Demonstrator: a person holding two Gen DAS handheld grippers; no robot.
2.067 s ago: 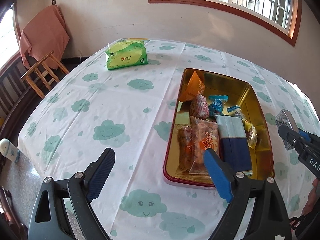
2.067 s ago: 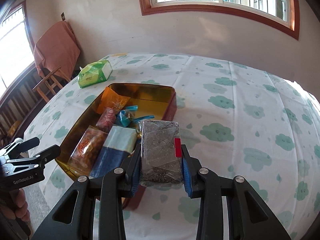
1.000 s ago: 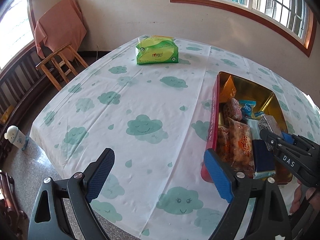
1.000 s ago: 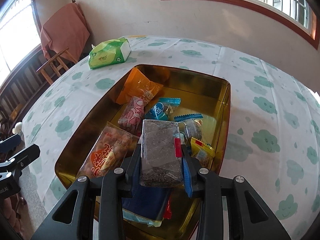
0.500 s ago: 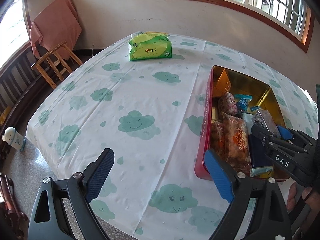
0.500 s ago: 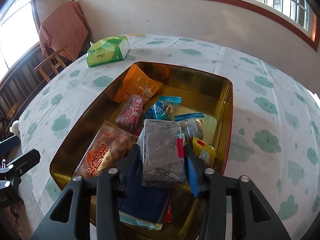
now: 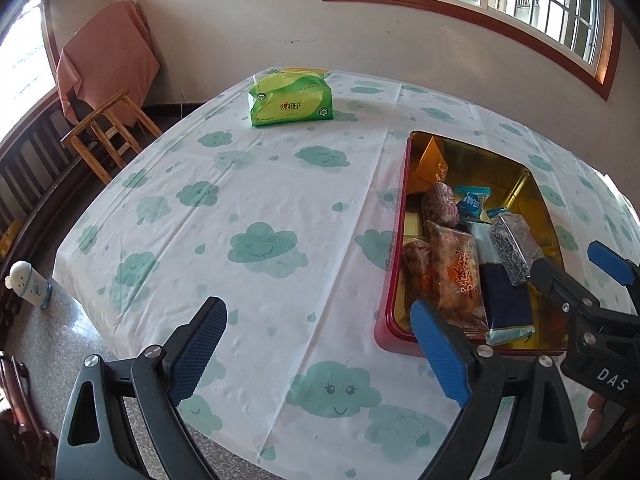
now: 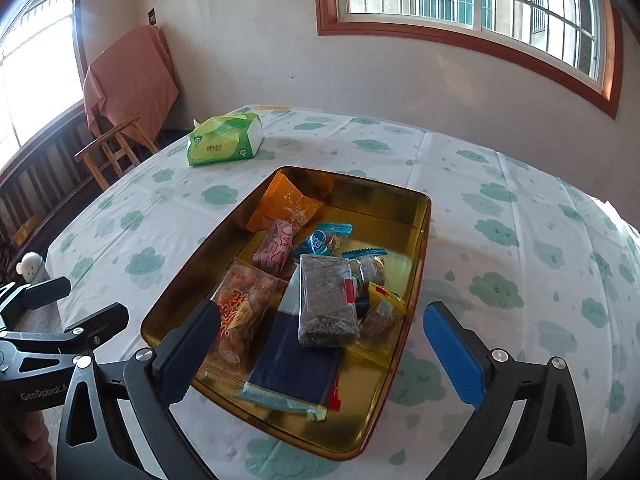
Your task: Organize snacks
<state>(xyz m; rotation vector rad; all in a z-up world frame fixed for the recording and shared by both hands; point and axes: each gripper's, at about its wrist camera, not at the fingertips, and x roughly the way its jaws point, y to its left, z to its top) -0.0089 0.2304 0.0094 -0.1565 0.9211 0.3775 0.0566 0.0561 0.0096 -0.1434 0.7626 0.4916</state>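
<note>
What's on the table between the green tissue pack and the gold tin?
Nothing: only bare cloud-print tablecloth lies between the tissue pack and the tin, as the right wrist view shows.

Green tissue pack (image 7: pixel 291 100) on cloud-print tablecloth (image 7: pixel 256 208); wooden stool (image 7: pixel 108 132), draped cloth (image 7: pixel 106 60) beyond.

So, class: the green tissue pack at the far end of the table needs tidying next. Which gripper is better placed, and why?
Left. The left gripper hangs open over bare tablecloth facing the green tissue pack; the right gripper sits over the gold snack tin.
</note>
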